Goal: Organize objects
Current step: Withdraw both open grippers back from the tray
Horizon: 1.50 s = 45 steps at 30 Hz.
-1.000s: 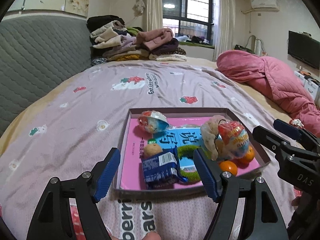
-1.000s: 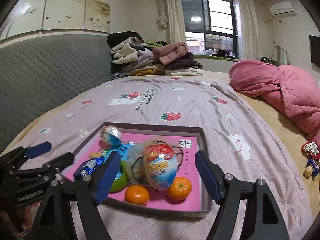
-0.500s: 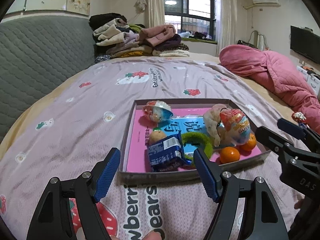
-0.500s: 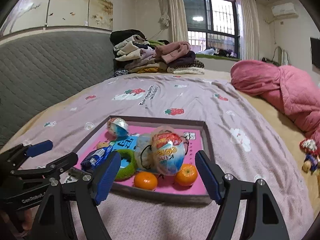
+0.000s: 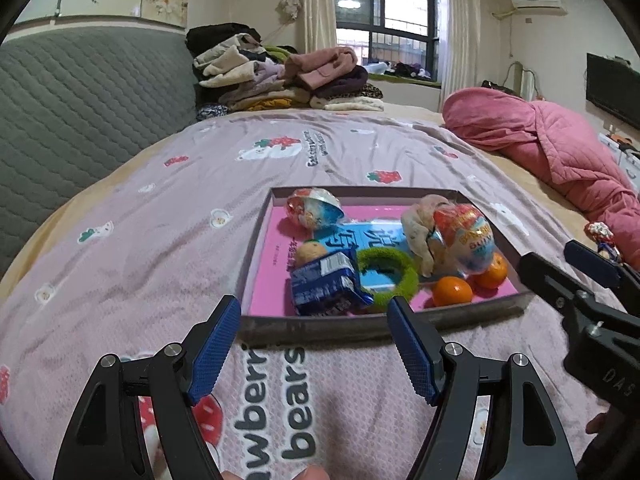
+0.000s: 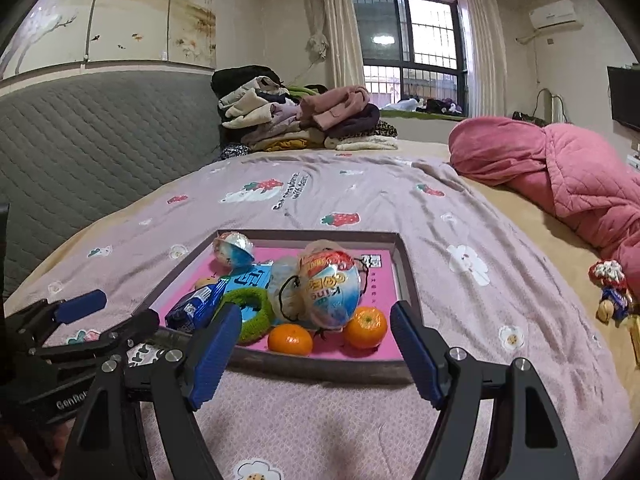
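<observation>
Two grippers hang over the bed, both spread wide and empty: the left gripper (image 5: 314, 344) just short of the tray's near wall, the right gripper (image 6: 312, 354) beside it, also short of that wall. No contact with anything yet.

The tray (image 5: 320, 326) sits on the blanket (image 5: 160, 240) right ahead of both, at twelve o'clock. It looks already loaded, so my read is that the sorting is at or near its end, or a pick from the tray is about to start; I cannot tell which. Any next pick calls for a forward reach over the near wall and a drop onto one item without nudging its neighbours.

Inside, on a pink book (image 5: 276, 248): a blue snack pack (image 5: 324, 290) at the near edge, touching a green ring (image 5: 386, 274) at its three o'clock. Two oranges (image 6: 290, 339) lie near the right corner. Behind them leans a big foil egg (image 6: 330, 288) against a pale pouch (image 5: 418, 228). A smaller foil egg (image 5: 314, 210) rests at eleven o'clock, a brown nut-like ball (image 5: 310, 252) near it.

Crowded, that right side; the egg could roll if bumped. One small doll (image 6: 610, 284) lies outside, at three o'clock, near the pink quilt (image 6: 560, 168).
</observation>
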Tool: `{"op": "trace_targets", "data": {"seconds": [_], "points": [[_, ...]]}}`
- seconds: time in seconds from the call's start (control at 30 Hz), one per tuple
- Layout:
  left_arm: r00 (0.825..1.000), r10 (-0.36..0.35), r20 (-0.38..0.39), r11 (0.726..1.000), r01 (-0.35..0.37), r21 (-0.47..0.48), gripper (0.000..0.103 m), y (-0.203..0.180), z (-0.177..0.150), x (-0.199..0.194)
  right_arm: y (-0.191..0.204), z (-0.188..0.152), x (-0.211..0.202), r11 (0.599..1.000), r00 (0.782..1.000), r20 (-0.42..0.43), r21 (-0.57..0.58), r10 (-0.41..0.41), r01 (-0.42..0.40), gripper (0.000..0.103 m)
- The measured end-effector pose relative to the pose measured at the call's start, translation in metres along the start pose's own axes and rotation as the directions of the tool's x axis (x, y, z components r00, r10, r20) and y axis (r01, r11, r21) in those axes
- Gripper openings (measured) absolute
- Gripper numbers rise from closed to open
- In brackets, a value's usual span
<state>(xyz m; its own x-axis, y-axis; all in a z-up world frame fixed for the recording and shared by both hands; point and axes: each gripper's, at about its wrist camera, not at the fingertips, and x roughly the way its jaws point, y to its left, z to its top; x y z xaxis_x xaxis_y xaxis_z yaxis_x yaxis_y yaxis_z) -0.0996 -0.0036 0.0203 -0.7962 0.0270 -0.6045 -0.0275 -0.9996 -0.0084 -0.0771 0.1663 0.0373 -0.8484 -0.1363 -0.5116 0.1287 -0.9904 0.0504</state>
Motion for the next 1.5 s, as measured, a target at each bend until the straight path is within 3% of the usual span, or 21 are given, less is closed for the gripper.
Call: {"op": "trace_targets", "data": {"seconds": [0.57,0.93,1.5], "points": [[0.999,0.014,-0.029,1.0,-0.014,-0.007,0.076,-0.011,-0.022,-0.001,0.007,-0.022,-0.013,1.0,0.999,-0.028,0.015,0.015,-0.015,0.076],[0.998,0.013,-0.059,1.0,-0.012,0.016,0.076,-0.008,-0.027,0.014,-0.002,-0.04,0.002,1.0,0.994,-0.11,0.023,0.01,-0.008,0.076],[0.995,0.027,-0.1,1.0,-0.026,0.014,0.076,-0.003,-0.033,0.028,-0.003,-0.05,0.016,0.999,0.988,-0.156,0.044,0.009,-0.002,0.076]]}}
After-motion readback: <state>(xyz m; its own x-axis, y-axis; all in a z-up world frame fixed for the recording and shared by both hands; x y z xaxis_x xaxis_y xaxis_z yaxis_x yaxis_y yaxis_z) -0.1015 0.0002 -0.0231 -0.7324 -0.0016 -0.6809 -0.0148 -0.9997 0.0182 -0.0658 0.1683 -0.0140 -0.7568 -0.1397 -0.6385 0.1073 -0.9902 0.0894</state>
